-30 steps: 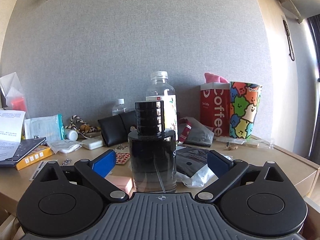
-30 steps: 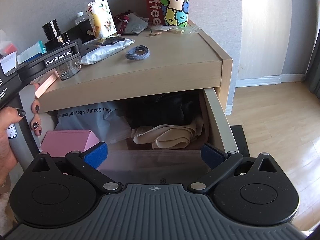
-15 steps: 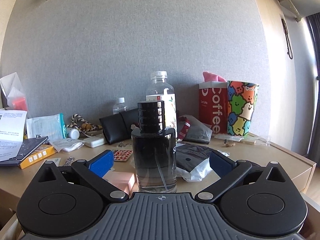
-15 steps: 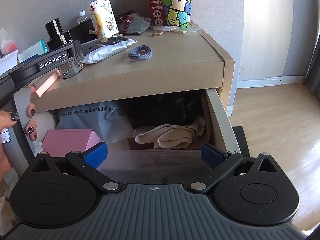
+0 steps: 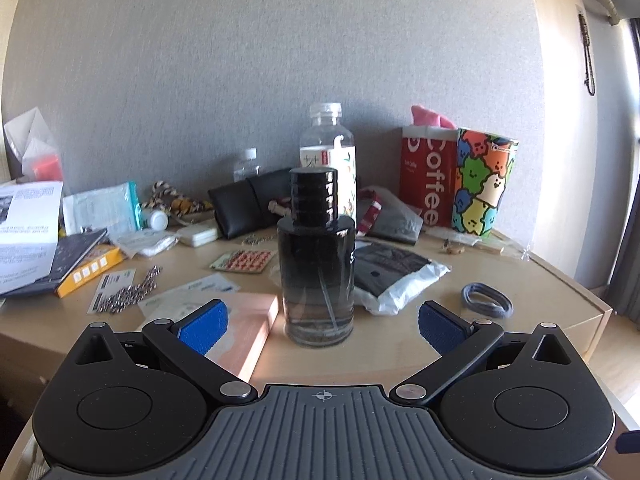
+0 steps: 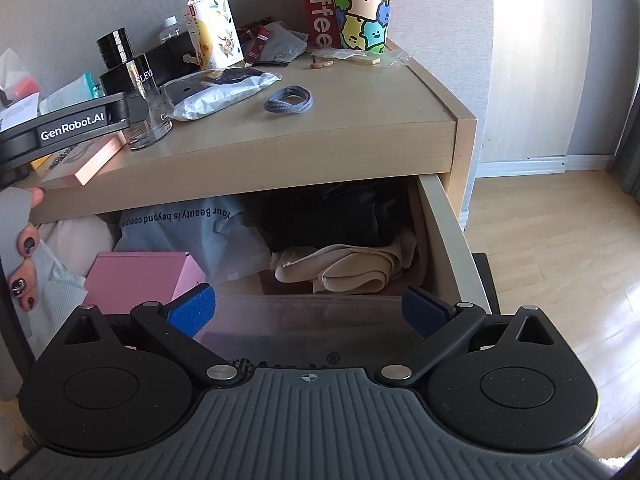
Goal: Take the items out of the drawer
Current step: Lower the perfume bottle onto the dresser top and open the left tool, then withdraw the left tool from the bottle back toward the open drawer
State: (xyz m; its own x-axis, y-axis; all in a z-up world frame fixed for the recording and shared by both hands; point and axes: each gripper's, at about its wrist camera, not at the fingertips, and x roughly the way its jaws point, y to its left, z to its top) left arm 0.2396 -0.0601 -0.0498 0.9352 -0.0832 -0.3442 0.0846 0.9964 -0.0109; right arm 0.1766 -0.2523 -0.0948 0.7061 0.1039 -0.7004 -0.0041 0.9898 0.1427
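Left gripper (image 5: pixel 318 322): jaws apart, nothing between the pads. Dark perfume bottle (image 5: pixel 316 256) stands upright on the surface (image 5: pixel 400 356), dead ahead of the gap but just beyond the fingertips, not touching either pad. Judged set down and released; cannot confirm it came from the drawer. Pink flat box (image 5: pixel 244 320) lies touching or just beside the bottle on its left; grey hair tie (image 5: pixel 486 300) well to the right.

Right gripper (image 6: pixel 308 310): jaws also apart, empty. Hangs over the near edge of the open drawer (image 6: pixel 444 240), pointing in and down.

Drawer contents, left to right:
- pink box (image 6: pixel 140 276), near-left, closest to the left fingertip
- grey printed poly bag (image 6: pixel 192 236), behind the box
- folded beige cloth (image 6: pixel 348 268), centre-right, near
- dark bundle (image 6: pixel 332 216), far, under the overhang, detail too dim to tell

A translucent sheet or lid (image 6: pixel 308 324) sits across the gap at the drawer's near edge; what it is cannot be told.

Key relation: beige cloth lies straight ahead of and below the right gripper, slightly right of centre. Its long axis runs left-right, i.e. parallel to the jaw opening, so the jaws would span its length; wrist prob. needs a turn to pinch across the short side, or pinch a fold. Right gripper is clearly nearer; left is up at surface level.

Risk: soft cloth may drag neighbours.
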